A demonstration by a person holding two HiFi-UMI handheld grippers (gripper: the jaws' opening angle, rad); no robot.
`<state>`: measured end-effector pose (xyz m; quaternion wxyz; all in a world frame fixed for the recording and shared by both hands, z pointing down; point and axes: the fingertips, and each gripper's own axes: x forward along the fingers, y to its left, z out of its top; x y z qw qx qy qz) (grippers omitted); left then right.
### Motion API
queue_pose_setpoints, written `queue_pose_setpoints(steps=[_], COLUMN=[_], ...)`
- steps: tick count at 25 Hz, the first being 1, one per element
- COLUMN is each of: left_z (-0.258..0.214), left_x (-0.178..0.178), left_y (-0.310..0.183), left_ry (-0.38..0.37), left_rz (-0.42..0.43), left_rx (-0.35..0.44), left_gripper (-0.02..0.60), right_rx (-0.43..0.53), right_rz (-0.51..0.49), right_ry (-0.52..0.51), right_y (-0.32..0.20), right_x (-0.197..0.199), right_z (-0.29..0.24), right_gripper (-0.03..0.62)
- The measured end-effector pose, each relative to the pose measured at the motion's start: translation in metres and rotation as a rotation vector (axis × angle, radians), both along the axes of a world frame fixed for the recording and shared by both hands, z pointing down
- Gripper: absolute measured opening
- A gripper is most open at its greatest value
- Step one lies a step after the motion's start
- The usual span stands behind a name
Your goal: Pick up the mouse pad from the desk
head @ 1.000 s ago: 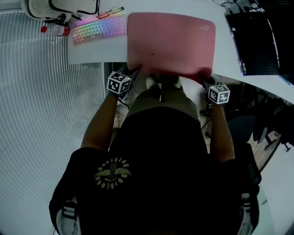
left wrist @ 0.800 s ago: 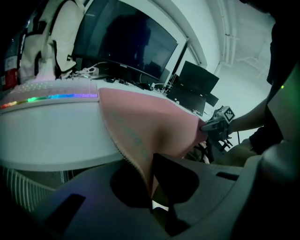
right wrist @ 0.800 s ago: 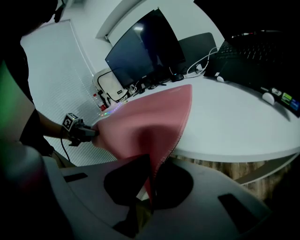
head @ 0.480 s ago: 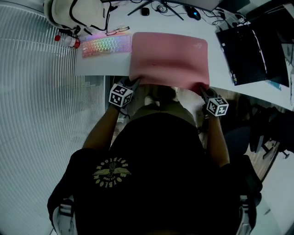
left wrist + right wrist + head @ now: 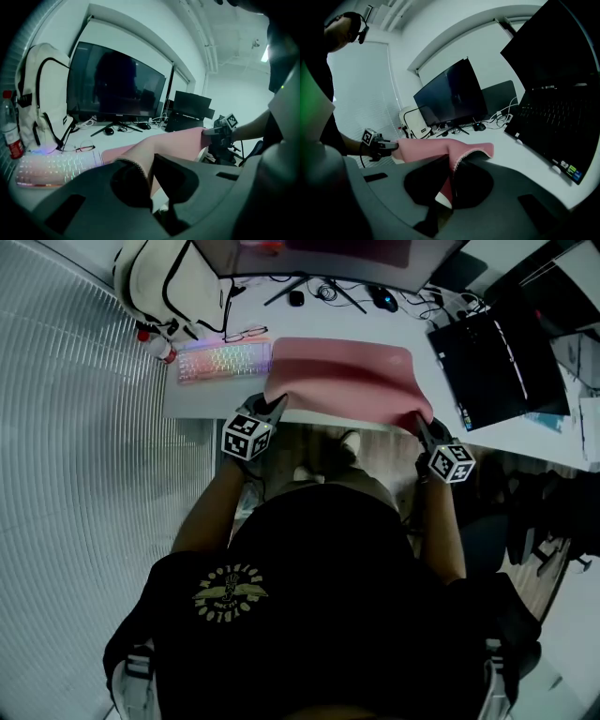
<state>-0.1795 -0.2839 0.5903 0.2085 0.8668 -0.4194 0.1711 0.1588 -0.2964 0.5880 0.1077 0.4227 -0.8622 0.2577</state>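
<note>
Here the white desk (image 5: 202,401) carries a pink mouse pad (image 5: 342,381) at its front edge. The pad sits between a black laptop (image 5: 487,352) toward the right edge and a lit keyboard (image 5: 225,360) toward the left. The pad's near edge is raised off the desk. The left gripper (image 5: 272,407) is clamped on its near left corner, the right gripper (image 5: 419,423) on its near right corner.

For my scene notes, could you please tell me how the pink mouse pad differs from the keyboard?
The mouse pad is plain pink and larger; the keyboard is smaller, with rainbow-lit keys. The mouse pad's near edge is raised, pinched by the left tongs and right tongs; the keyboard lies flat, untouched. Both are rectangular.
</note>
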Motion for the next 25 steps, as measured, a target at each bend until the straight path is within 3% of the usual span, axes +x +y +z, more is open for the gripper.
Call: queue_pose_setpoints(steps=[13,25], left_z=[-0.121,-0.246], left_x=[-0.009,-0.024], left_y=[-0.078,-0.089], left_ry=[0.039,0.073], left_rz=[-0.033,-0.06], left_rx=[0.213,0.386], left_gripper=[0.023,0.023], right_rx=[0.24,0.401], right_rz=[0.082,0.04], right_ry=[-0.155,-0.214], right_y=[-0.064,-0.071], right_x=[-0.003,-0.019], right_z=[-0.133,-0.26], right_gripper=[0.018,0.02])
